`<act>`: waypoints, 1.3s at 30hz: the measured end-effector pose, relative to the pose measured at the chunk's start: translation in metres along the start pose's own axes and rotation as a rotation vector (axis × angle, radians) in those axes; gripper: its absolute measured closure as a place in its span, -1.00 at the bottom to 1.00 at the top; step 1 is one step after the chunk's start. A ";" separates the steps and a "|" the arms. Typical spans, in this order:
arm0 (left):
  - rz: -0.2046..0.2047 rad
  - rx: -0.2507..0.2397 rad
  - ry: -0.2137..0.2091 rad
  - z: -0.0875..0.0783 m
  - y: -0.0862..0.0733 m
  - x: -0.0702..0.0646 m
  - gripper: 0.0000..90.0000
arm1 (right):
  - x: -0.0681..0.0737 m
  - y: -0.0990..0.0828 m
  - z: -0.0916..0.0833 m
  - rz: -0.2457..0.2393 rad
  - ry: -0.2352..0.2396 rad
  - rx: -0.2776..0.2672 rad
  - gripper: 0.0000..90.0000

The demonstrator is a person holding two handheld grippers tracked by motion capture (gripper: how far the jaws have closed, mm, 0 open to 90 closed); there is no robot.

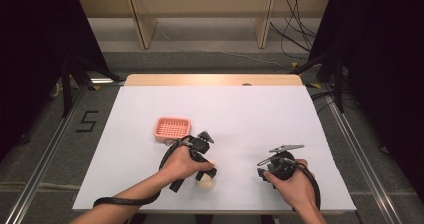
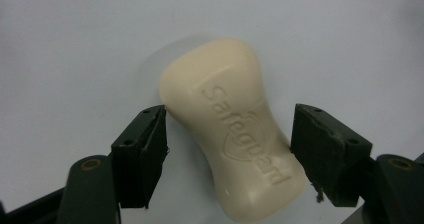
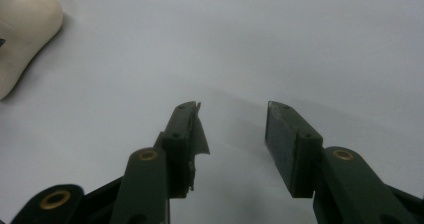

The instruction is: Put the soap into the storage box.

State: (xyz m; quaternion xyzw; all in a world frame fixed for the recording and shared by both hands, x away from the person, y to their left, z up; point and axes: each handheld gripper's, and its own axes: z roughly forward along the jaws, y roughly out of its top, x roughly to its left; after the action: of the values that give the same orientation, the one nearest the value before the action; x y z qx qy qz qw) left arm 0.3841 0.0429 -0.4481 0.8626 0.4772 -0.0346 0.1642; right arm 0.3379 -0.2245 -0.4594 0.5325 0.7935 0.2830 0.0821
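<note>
Left gripper (image 2: 227, 154) down over the soap bar (image 2: 235, 134), jaws spread wide on either side of it, one pad just about touching the soap's flank, the other a bit off, so nothing clamped yet. Right gripper (image 3: 235, 139) spread open too, holding nothing, hovering over bare white table cover (image 1: 250, 114) well off to the right. Soap lying flat on the cover near the front edge, tucked under the left hand (image 1: 182, 164) in the high view, branded face up and angled across the jaws. Looks like the reach-and-grab step, right before the squeeze. Next move probably needs a closing pinch across the narrow waist of the bar, maybe a slight twist first to square up, since soap that's curved and slick could squirt out sideways. Pink basket (image 1: 171, 128) sitting just beyond the left gripper, looks empty, only its grid floor visible, likely the drop spot
</note>
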 end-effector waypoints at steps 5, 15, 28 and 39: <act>0.017 0.043 0.005 0.005 0.002 0.001 -0.30 | 0.000 0.000 0.001 -0.004 -0.014 0.004 0.26; 0.045 0.069 0.023 0.008 0.004 -0.001 -0.11 | 0.000 0.000 0.001 -0.005 -0.006 0.000 0.26; 0.117 0.118 0.054 0.012 0.006 -0.005 0.05 | 0.000 0.000 0.000 -0.004 -0.006 -0.001 0.26; 0.183 0.141 0.074 0.014 0.006 -0.006 0.08 | -0.001 0.000 0.000 -0.007 -0.008 0.000 0.26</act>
State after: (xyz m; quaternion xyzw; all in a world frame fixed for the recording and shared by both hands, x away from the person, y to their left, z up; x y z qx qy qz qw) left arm 0.3869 0.0311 -0.4585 0.9126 0.3988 -0.0211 0.0878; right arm 0.3381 -0.2250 -0.4599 0.5306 0.7952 0.2805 0.0861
